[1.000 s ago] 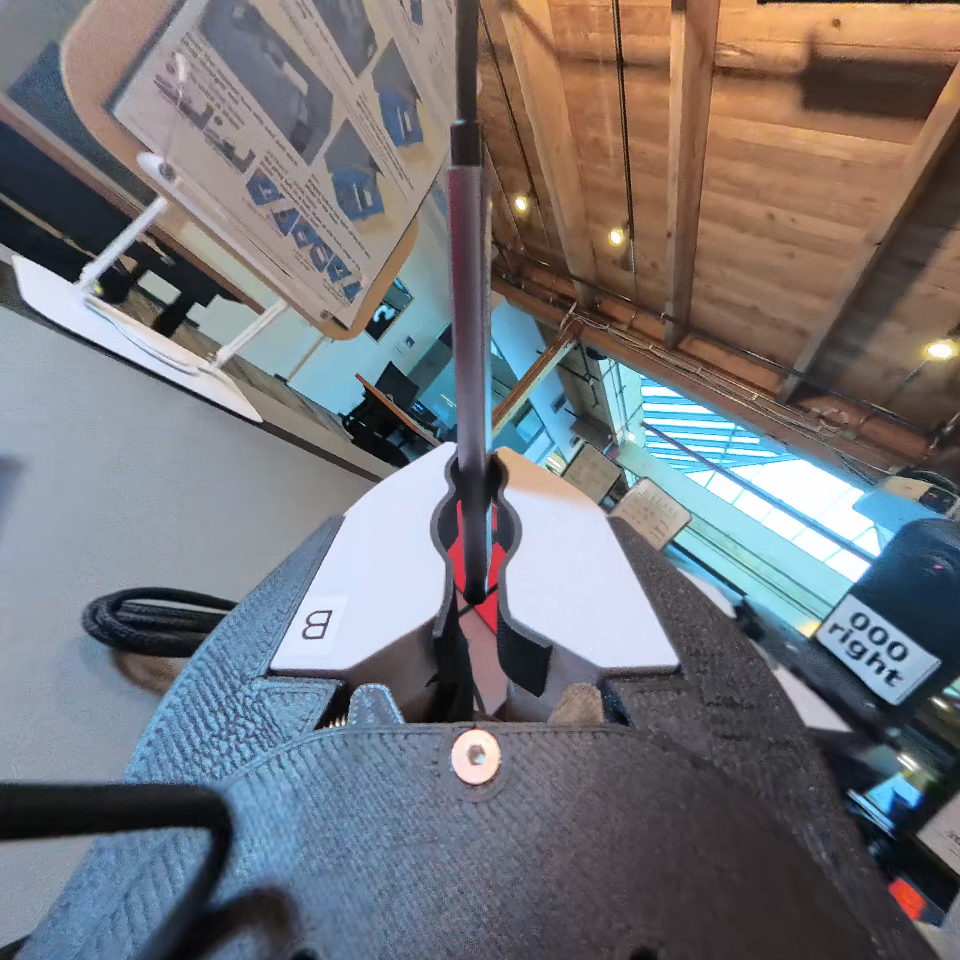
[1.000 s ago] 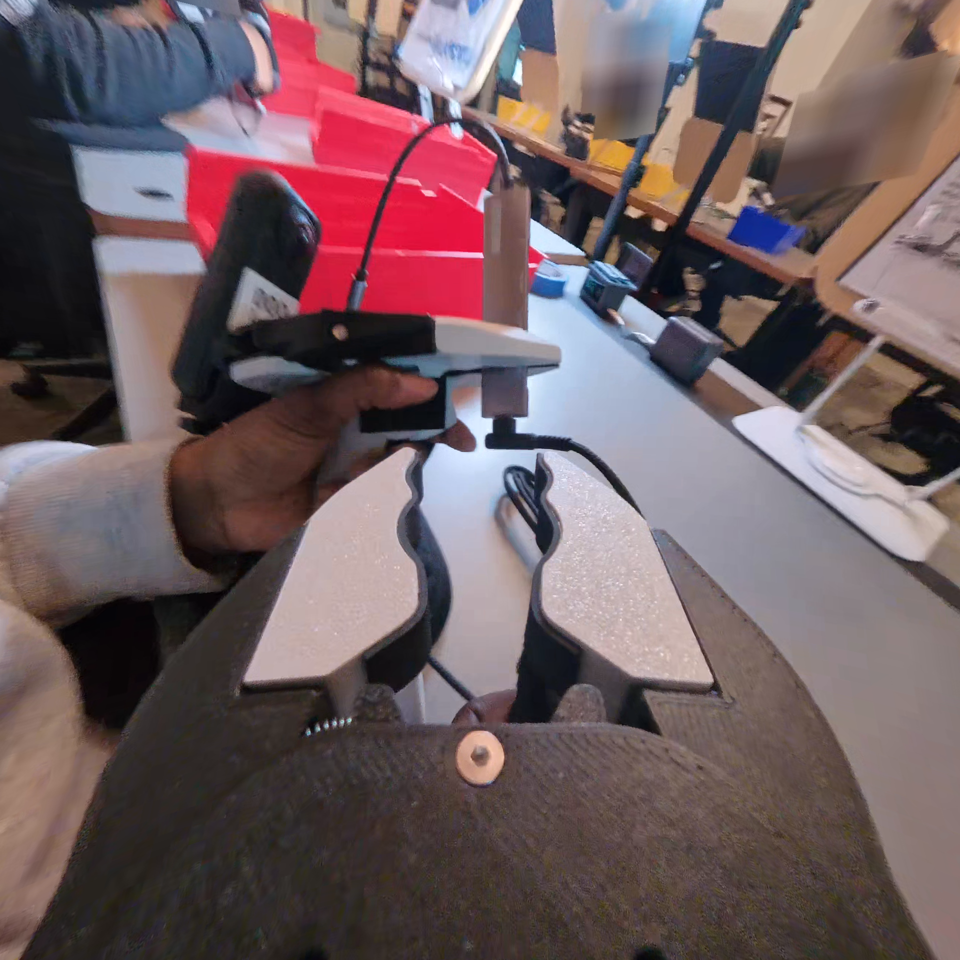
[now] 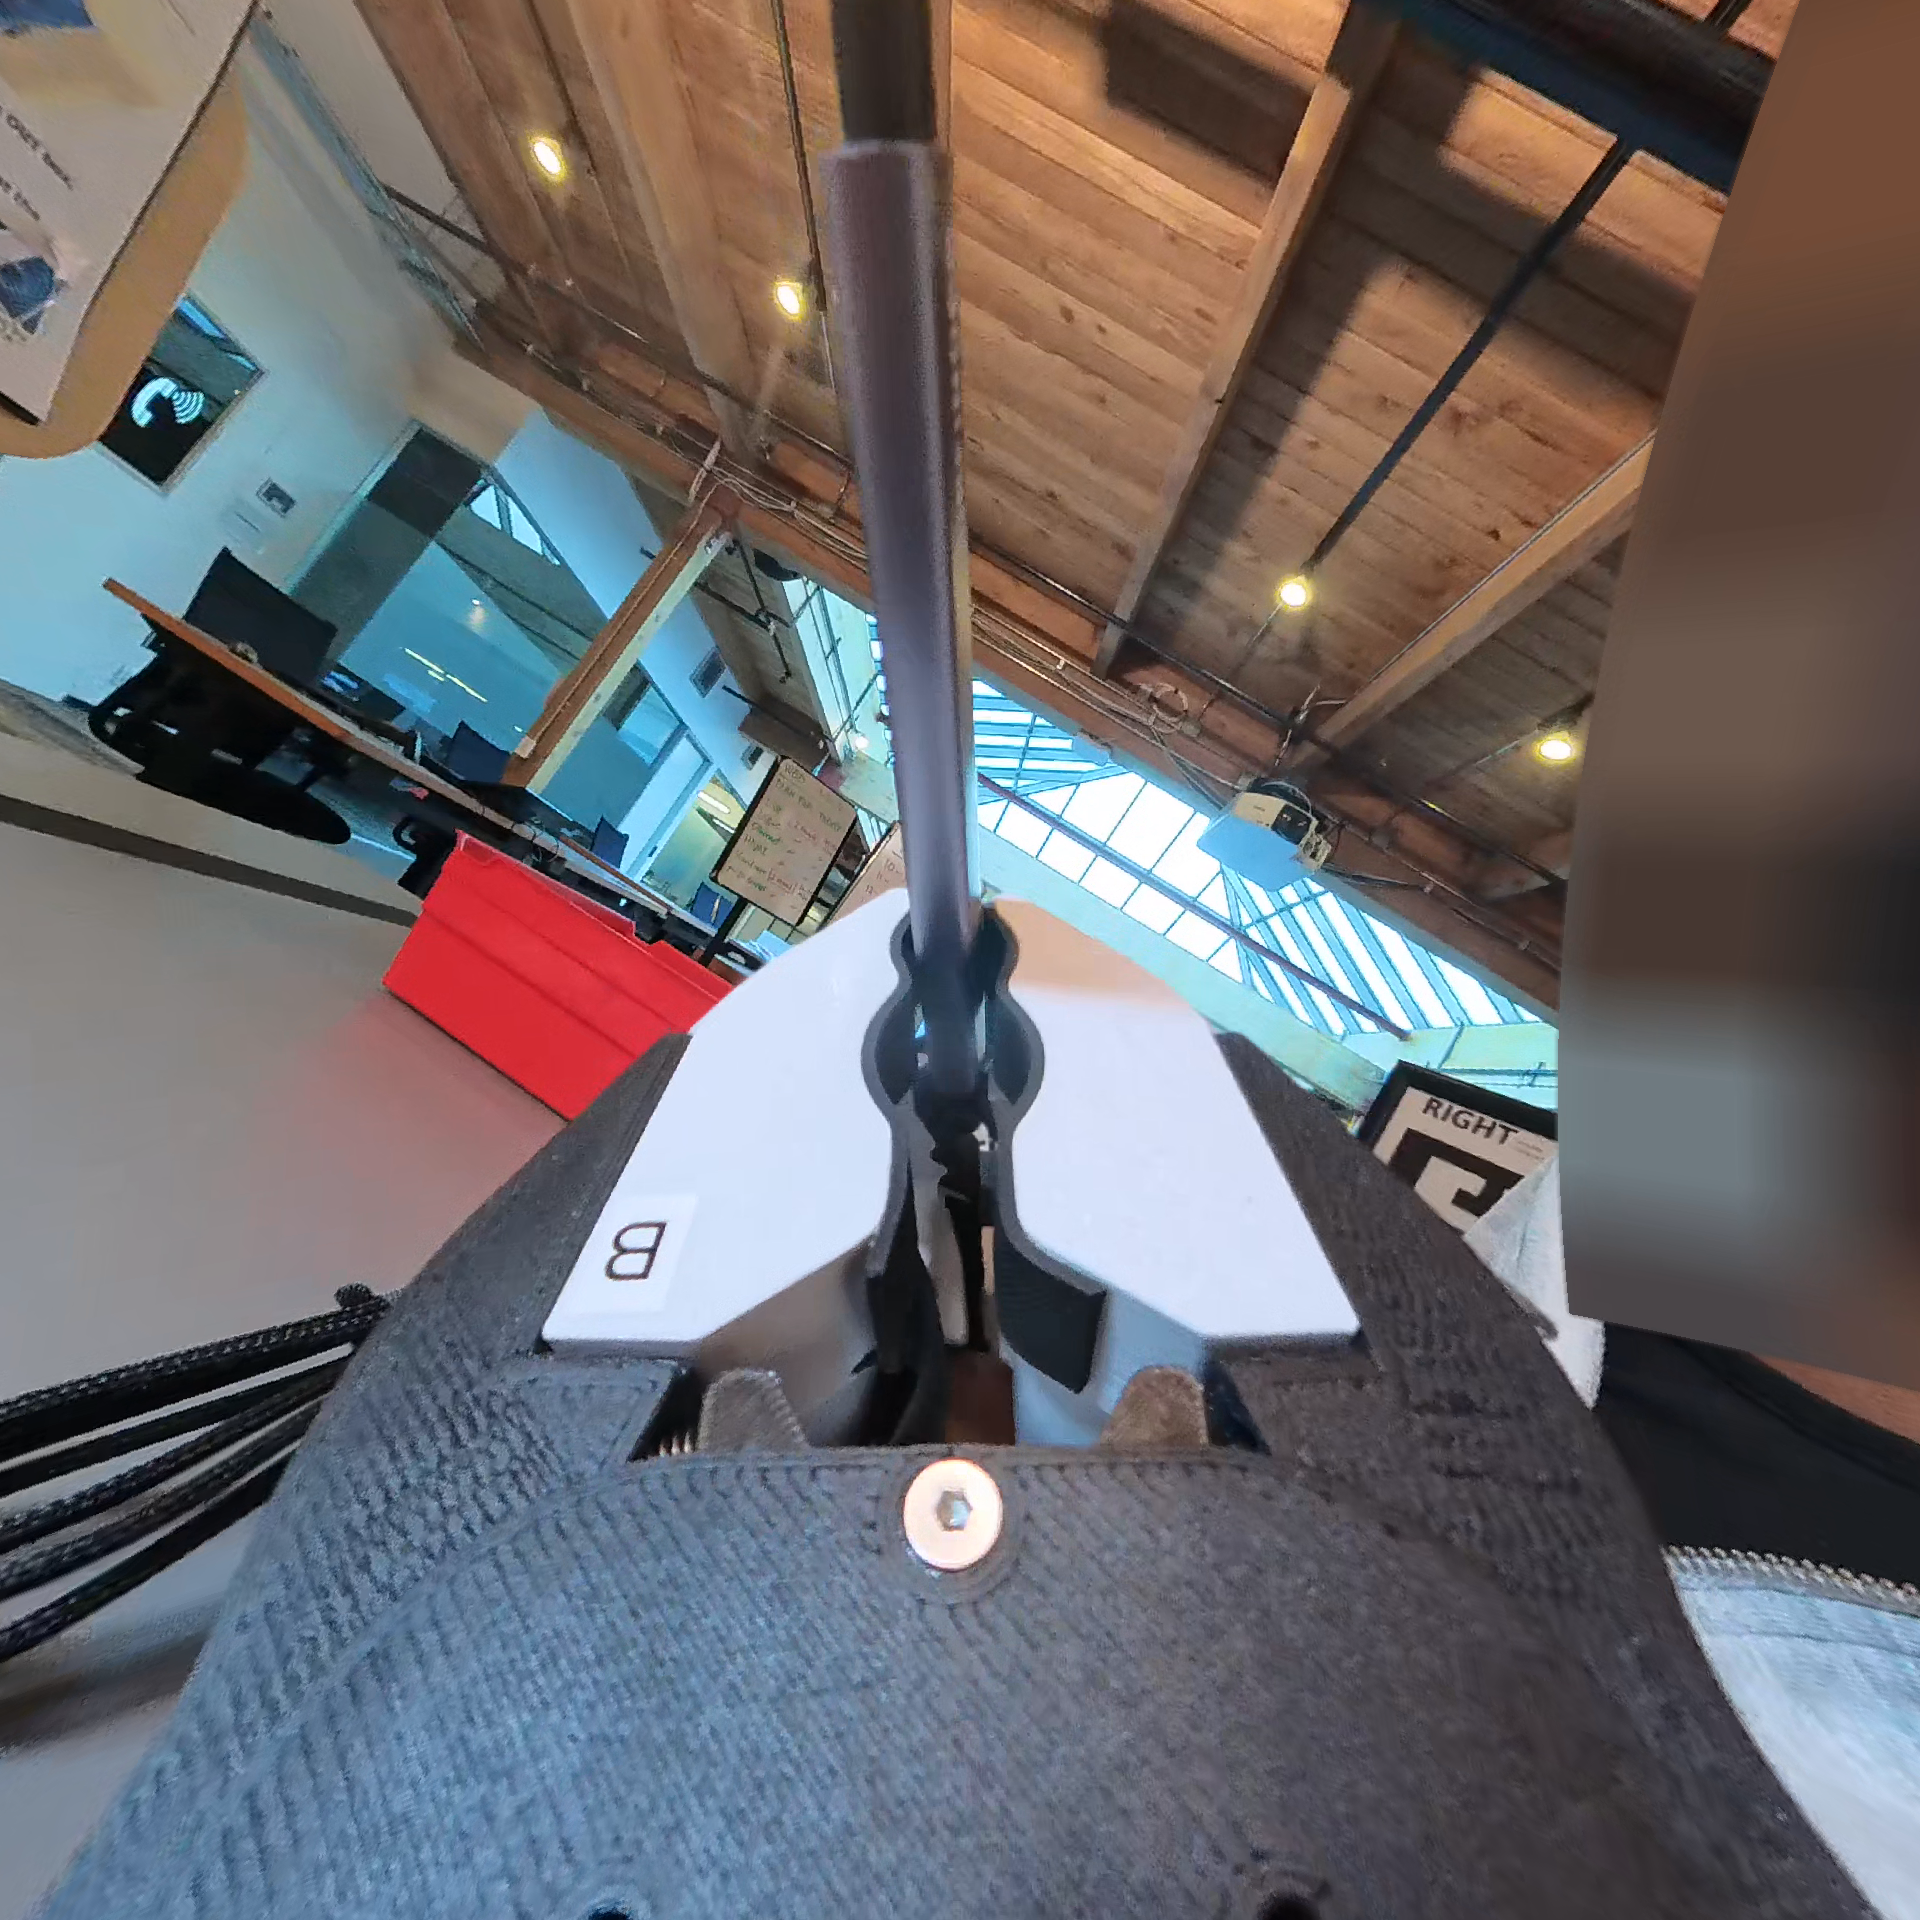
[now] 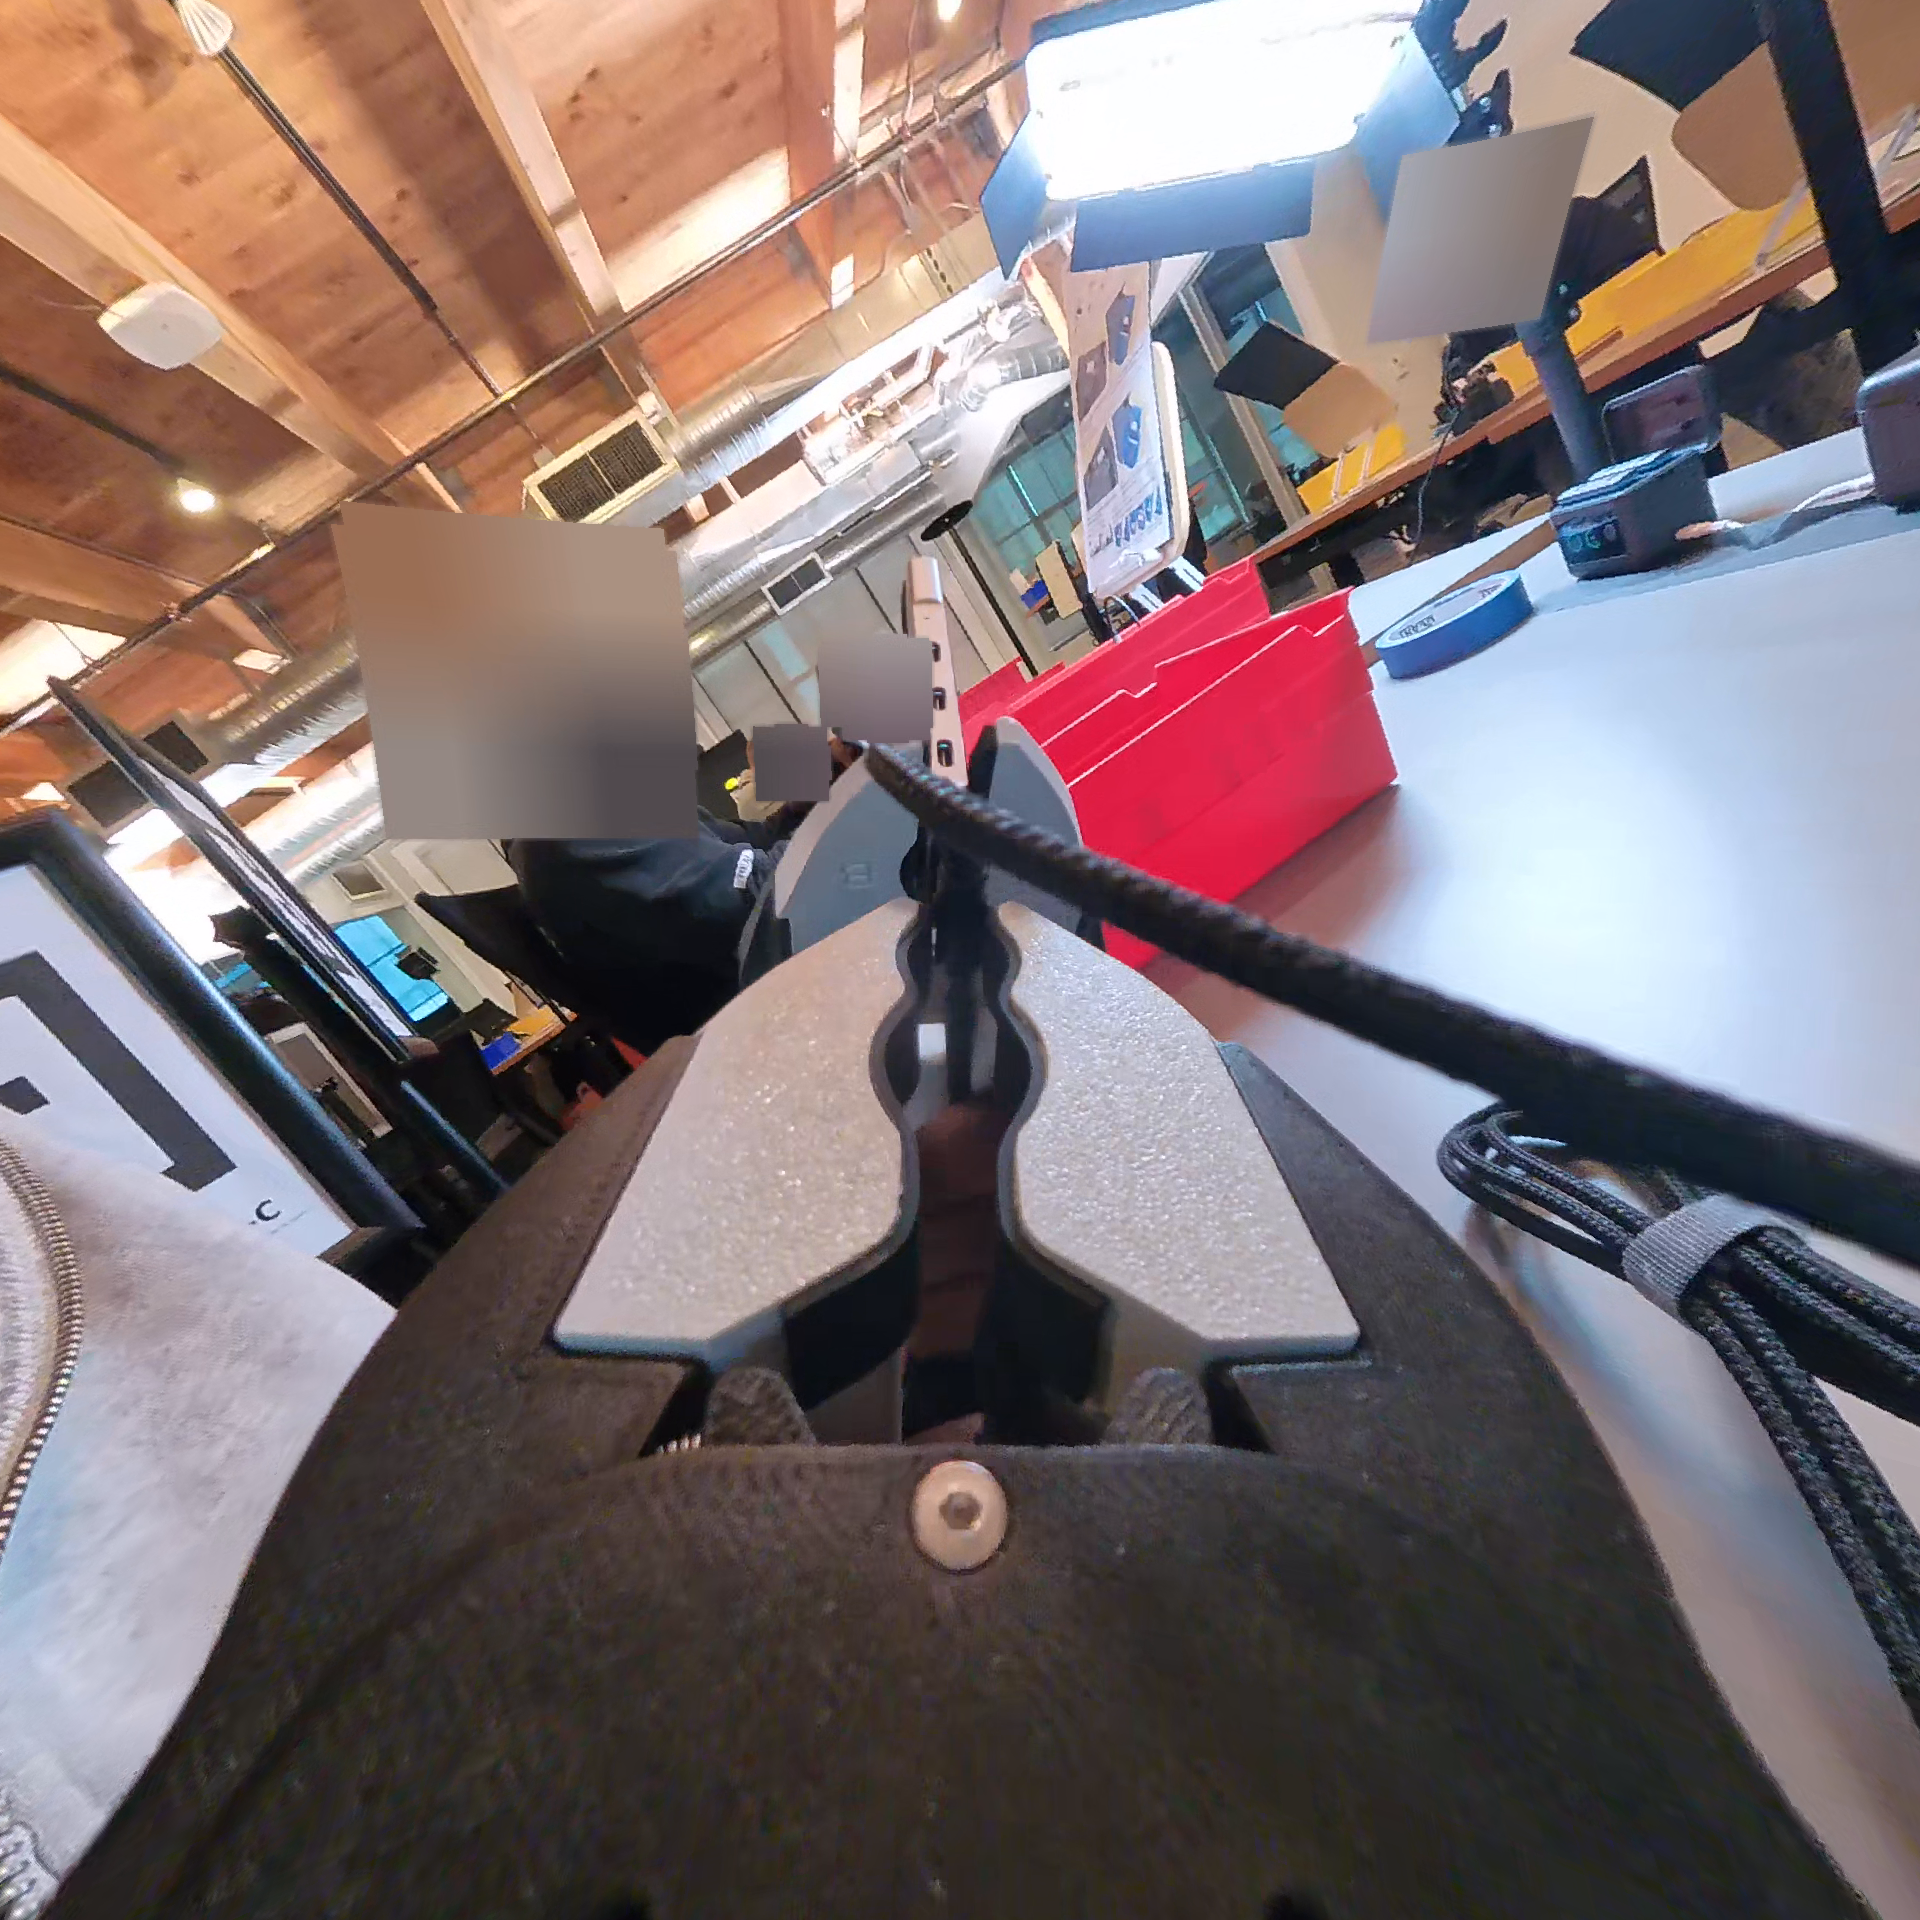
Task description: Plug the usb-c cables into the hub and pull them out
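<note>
The hub [image 3: 904, 520] stands straight out ahead of the left gripper [image 3: 940, 935], pinched at its near end between the two pale fingers. It shows edge-on as a thin grey bar, its long axis in line with the fingers and aimed up toward the wooden ceiling. The jaws are drawn in tight on it.

From the right wrist view the same hub [image 4: 930, 644] rises just beyond the right gripper [image 4: 951, 925], dead ahead and a little above, its row of ports along the edge on the right. The left gripper [image 4: 894, 842] sits directly under it, almost nose to nose with the right one.

The right jaws are narrow too, closed on a thin dark piece that I take to be the plug [image 4: 954, 997] — too shadowed to be sure. The braided usb-c cable [image 4: 1247, 966] runs taut from near the fingertips off to the lower right, down to a strapped coil [image 4: 1714, 1278] on the grey table [image 4: 1610, 831].

The move likely turns on this: plug and hub lie along nearly one line, so the right gripper, the nearer to the plug, should travel along the hub's long axis rather than across it.

Farther right of the fingertips sit red bins [image 4: 1195, 748] and a blue tape roll [image 4: 1455, 623].
</note>
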`<state>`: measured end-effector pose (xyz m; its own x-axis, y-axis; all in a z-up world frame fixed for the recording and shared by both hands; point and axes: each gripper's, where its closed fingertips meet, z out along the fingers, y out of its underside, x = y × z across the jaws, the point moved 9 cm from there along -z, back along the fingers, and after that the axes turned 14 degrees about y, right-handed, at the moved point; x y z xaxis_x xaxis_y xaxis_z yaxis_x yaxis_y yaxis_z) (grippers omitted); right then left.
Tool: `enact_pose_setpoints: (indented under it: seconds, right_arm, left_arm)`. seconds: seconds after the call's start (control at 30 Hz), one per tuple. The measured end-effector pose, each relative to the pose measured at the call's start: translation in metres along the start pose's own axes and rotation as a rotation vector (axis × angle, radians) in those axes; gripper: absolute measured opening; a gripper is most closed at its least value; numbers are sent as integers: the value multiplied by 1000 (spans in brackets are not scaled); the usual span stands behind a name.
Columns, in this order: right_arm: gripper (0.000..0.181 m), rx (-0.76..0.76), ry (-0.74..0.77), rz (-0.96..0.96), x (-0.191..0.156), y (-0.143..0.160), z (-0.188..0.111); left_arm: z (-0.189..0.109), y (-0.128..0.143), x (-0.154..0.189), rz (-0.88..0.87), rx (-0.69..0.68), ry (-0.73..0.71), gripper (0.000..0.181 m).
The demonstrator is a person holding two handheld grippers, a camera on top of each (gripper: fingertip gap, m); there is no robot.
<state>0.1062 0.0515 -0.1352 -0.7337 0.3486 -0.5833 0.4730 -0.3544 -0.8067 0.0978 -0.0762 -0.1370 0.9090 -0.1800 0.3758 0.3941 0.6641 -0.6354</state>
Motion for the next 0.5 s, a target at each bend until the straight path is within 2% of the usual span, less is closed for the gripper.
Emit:
enact_pose_setpoints:
  seconds: [0.13,0.3,0.5]
  right_arm:
    - [8,45,33,-26,2,-5,-4]
    - [14,15,17,-25,2,-3,-1]
    - [9,25,41,-54,4,-1,-2]
  left_arm:
    - [-4,-2,-2,-32,23,-16,9]
    - [-5,-1,-4,-51,26,-14,9]
    - [-3,1,-4,-53,1,-13,9]
